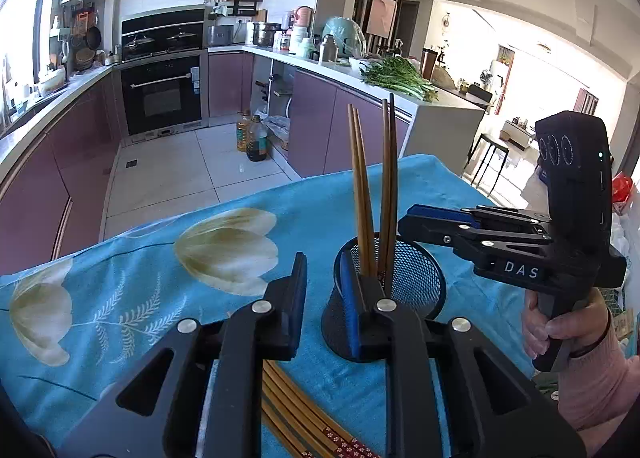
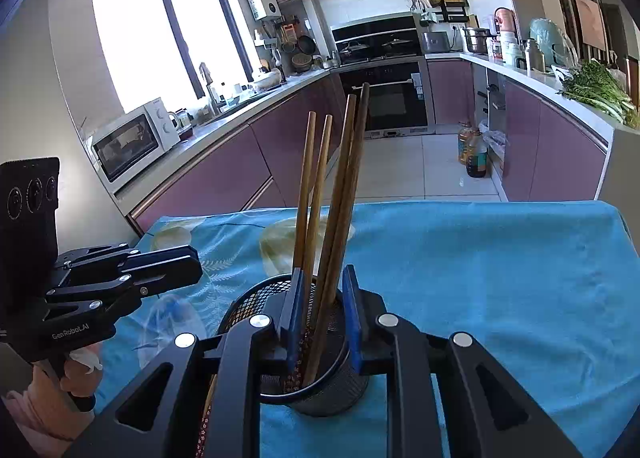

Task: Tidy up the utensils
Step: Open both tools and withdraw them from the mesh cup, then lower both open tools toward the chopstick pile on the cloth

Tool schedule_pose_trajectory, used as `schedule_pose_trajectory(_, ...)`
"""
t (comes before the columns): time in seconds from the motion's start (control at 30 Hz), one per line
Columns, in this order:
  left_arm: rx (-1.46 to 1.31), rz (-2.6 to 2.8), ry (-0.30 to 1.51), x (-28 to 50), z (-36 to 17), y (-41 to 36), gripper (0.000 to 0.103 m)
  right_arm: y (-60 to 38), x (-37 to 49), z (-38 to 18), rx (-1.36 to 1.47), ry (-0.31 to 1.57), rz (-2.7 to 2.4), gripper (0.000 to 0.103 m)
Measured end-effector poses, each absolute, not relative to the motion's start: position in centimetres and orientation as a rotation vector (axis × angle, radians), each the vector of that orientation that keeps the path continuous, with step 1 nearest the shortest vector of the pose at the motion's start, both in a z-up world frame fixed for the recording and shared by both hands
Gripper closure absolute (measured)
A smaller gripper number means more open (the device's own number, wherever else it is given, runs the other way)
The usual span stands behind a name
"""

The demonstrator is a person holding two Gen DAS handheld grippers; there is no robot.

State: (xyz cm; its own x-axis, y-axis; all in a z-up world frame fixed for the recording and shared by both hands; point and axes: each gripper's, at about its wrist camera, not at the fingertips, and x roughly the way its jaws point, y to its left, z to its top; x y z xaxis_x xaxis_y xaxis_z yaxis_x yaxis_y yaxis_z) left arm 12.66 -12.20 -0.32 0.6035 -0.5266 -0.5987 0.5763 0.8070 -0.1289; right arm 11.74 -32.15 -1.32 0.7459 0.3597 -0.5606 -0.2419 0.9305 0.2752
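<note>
You are standing at a table draped in a blue floral tablecloth (image 1: 132,258), facing a kitchen with mauve cabinets and a black built-in oven (image 1: 162,95). A black wire-mesh cup (image 1: 416,282) is sitting upright on the cloth, and four brown wooden chopsticks (image 2: 320,197) are standing in it, leaning apart in two pairs.

Your right gripper (image 2: 320,310) is hovering over the cup's near rim with its blue-padded fingers slightly spread. The chopsticks are rising between the pads, and the pads are not pressing on them as far as the right wrist view shows.

Your left gripper (image 1: 324,302) is hanging just left of the cup, its fingers also parted and pinching nothing; its right finger is overlapping the cup's near wall in the left wrist view. More chopsticks with red patterned ends (image 1: 316,430) are lying flat on the cloth beneath that gripper.

A hand in a pink sleeve (image 1: 560,330) is gripping the right gripper's handle.
</note>
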Motion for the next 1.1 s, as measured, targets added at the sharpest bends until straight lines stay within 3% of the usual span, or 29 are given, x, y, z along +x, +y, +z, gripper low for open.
schedule_pose_trajectory(0.27,0.044,-0.538,0.607,10.0,-0.5,-7.7,0.073,-31.0,6.8,1.0,0.150,0.537,0.423,0.075)
schedule_pose_trajectory(0.4,0.039,-0.494,0.622,8.6,-1.7,-5.6,0.069,-29.1,4.8,0.8,0.116,0.553,0.552,0.065)
schedule_pose_trajectory(0.73,0.015,-0.451,0.788,7.5,-7.3,-3.7,0.068,-23.9,5.5,-6.0,0.095,0.802,0.608,0.065)
schedule_pose_trajectory(1.1,0.019,-0.440,0.889,7.2,-11.3,-4.3,0.065,-22.7,6.1,-8.9,0.074,0.880,0.532,0.065)
